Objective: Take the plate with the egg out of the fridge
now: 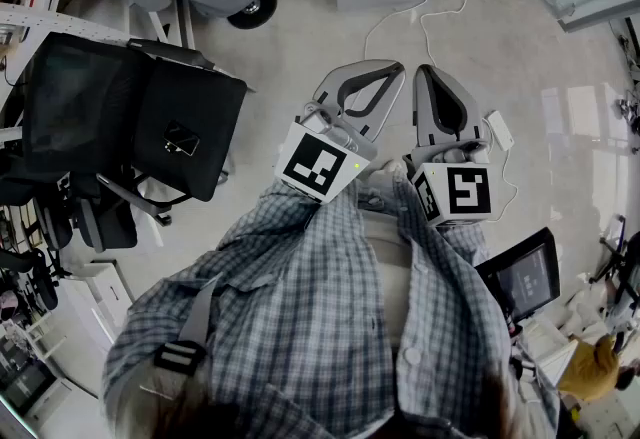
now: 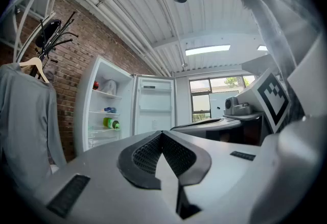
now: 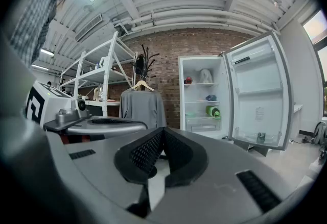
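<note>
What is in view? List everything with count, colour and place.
fridge: one, white, door open, by brick wall
container: one, green, fridge shelf
garment: one, grey, hanging beside fridge
rack: one, white, along brick wall
chair: one, black, floor at left
cable: one, white, floor ahead
plate with egg: not made out
left hand-held gripper: one, grey, shut, empty
right hand-held gripper: one, grey, shut, empty
shirt: one, checked, worn

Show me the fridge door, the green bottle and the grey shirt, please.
fridge door [image 3: 258, 100]: right gripper view, inner face of the open door.
green bottle [image 3: 212, 111]: right gripper view, middle of its body.
grey shirt [image 3: 143, 109]: right gripper view, the chest part.
</note>
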`<state>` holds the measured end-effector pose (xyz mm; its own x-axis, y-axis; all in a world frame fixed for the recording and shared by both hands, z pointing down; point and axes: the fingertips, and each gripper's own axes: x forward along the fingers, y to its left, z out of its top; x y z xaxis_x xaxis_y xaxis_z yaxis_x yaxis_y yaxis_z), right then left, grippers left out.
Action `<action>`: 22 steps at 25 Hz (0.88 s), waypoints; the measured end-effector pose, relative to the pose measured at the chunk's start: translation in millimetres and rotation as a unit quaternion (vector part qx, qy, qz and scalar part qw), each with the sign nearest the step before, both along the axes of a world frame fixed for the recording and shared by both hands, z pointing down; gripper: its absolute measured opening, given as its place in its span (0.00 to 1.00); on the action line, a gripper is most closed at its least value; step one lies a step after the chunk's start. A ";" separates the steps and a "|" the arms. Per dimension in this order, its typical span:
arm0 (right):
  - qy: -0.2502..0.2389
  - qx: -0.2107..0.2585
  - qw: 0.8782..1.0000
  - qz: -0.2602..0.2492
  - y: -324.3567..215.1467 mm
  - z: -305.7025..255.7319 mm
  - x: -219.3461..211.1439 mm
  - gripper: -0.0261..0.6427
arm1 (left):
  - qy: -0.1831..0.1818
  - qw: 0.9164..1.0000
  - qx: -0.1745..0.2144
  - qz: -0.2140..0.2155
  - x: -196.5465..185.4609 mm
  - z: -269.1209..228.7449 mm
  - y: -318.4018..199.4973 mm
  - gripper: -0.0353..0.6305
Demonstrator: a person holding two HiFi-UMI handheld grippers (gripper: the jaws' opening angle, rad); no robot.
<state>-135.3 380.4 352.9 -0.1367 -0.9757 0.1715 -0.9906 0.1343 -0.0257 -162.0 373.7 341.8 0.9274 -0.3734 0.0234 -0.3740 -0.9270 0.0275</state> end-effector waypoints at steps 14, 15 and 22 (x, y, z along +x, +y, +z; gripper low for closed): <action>0.000 0.000 1.000 0.004 1.9 0.9 -1.6 0.05 | 0.004 1.000 0.007 0.003 -1.4 -1.5 1.1 0.06; 0.001 0.000 1.000 0.005 2.6 0.8 -2.1 0.05 | 0.004 1.000 0.008 0.003 -2.4 -1.6 1.1 0.06; 0.000 -0.001 1.000 0.025 6.4 1.3 3.8 0.05 | 0.007 1.000 0.002 0.001 -5.5 1.5 -1.3 0.06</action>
<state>-131.5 386.7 354.1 -0.0883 -0.9809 0.1736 -0.9960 0.0850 -0.0261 -167.5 372.3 343.3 0.9287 -0.3708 0.0101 -0.3709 -0.9282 0.0295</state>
